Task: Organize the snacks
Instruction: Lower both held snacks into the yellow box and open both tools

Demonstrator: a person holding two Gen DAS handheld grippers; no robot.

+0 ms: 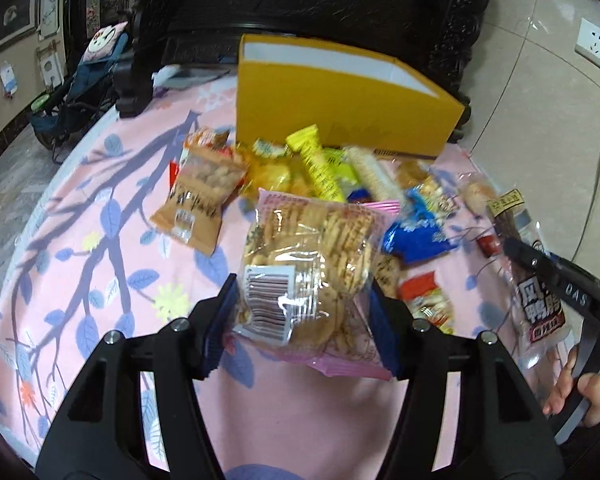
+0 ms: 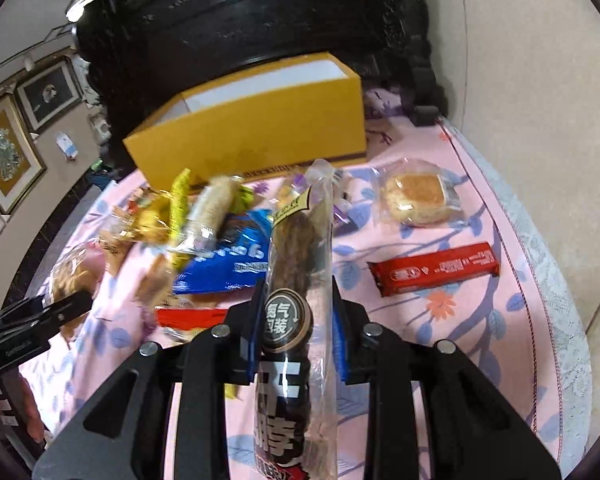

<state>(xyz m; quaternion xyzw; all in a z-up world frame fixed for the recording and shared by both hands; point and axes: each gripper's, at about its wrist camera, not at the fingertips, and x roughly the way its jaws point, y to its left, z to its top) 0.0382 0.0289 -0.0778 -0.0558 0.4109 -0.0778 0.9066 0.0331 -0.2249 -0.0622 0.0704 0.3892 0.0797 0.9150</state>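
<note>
A clear cracker bag (image 1: 308,264) with pink edges is sitting clamped between the blue pads of the left gripper (image 1: 304,320), lifted above the pink flowered cloth (image 1: 100,240). The right gripper (image 2: 296,332) is clenching a long dark meat-stick packet (image 2: 300,280), also held above the cloth. Just beyond both, a heap of mixed snacks (image 1: 332,176) is lying against the front wall of an open yellow box (image 1: 340,108) with a white inside. Apart to the right, a red bar (image 2: 434,268) and a wrapped round cake (image 2: 418,198) are lying on the cloth.
</note>
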